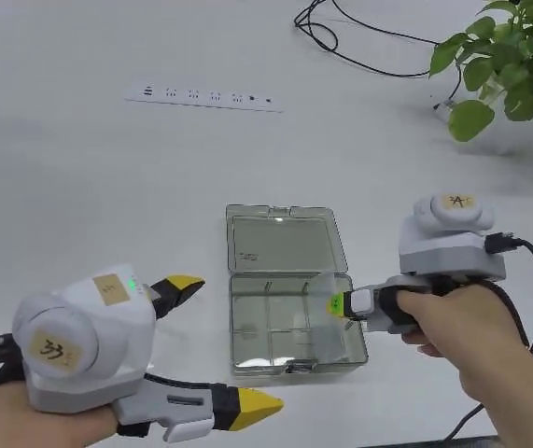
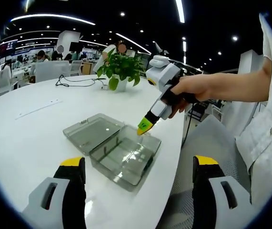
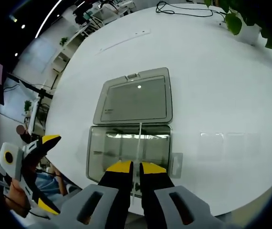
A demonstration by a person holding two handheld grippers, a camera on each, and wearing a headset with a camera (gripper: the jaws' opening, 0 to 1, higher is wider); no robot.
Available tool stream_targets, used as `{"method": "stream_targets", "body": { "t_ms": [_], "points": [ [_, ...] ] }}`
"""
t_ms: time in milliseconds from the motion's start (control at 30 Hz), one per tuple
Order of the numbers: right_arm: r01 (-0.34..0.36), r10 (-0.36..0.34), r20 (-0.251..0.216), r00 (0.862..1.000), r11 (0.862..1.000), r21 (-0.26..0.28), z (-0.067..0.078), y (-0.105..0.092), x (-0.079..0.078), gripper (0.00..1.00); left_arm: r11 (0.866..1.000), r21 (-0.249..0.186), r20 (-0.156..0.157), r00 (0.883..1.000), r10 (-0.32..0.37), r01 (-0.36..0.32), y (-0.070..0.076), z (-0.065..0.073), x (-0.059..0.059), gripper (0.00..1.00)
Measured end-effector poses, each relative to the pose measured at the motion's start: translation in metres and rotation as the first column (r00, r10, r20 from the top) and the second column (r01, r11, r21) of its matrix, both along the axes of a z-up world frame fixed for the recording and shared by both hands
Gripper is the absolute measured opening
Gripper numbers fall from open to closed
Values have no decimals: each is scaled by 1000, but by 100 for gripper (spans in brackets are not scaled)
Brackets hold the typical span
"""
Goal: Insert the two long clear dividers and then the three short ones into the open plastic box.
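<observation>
1 box (image 1: 280, 245) open | right gripper (image 3: 136, 165) jaws clamped on 1 divider (image 3: 139, 136) | left gripper (image 2: 138, 161) jaws spread

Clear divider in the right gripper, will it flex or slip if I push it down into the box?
The clear divider is a thin sheet seen edge-on, so it probably flexes a little under a push. Its smooth plastic may slip between the jaws of the right gripper. The box looks light and unheld, so it may slide.
</observation>
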State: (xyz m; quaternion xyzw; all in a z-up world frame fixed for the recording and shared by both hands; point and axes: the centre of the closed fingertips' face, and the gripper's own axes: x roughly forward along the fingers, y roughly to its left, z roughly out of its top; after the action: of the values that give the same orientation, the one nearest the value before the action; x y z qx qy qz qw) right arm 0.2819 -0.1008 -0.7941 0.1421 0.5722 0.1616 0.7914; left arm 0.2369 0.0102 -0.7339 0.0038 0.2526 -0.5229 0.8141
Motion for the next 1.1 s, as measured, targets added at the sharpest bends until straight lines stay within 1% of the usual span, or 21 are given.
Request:
{"method": "stream_targets", "body": {
  "t_ms": [100, 167, 267, 467, 700, 833, 867, 1000, 1100],
  "points": [
    [-1, 1, 2, 1000, 1000, 4, 0, 0, 0, 6, 1000, 3, 2, 1000, -2, 2, 0, 0, 0, 96],
    [-5, 5, 5, 1000, 1000, -4, 0, -1, 0, 6, 1000, 5, -1, 1000, -2, 2, 0, -1, -1, 95],
    [-3, 3, 7, 1000, 1000, 0, 0, -1, 0, 6, 1000, -1, -1, 1000, -1, 1, -1, 1, -1, 96],
    [-19, 19, 16, 1000, 1000, -9, 0, 1, -1, 7, 1000, 4, -1, 1000, -5, 5, -2, -1, -1, 95],
    [-72, 72, 45, 996, 997, -8, 0, 9, 0, 8, 1000, 9, -3, 1000, -4, 4, -1, -3, -1, 96],
    [-98, 98, 56, 994, 995, 1, -4, 16, 1, 9, 1000, 11, -3, 1000, -4, 4, -1, -3, -1, 96],
    [-110, 110, 58, 992, 994, -5, -7, 17, 1, 9, 1000, 12, -3, 1000, -4, 4, -1, -3, -1, 96],
    [-116, 116, 57, 992, 993, -10, -10, 17, 1, 9, 1000, 12, -3, 1000, 1, -1, 0, -3, -1, 96],
    [-115, 115, 50, 992, 993, 0, -14, 17, 2, 9, 1000, 14, -6, 1000, 5, -5, 1, -3, -1, 96]
  ]
}}
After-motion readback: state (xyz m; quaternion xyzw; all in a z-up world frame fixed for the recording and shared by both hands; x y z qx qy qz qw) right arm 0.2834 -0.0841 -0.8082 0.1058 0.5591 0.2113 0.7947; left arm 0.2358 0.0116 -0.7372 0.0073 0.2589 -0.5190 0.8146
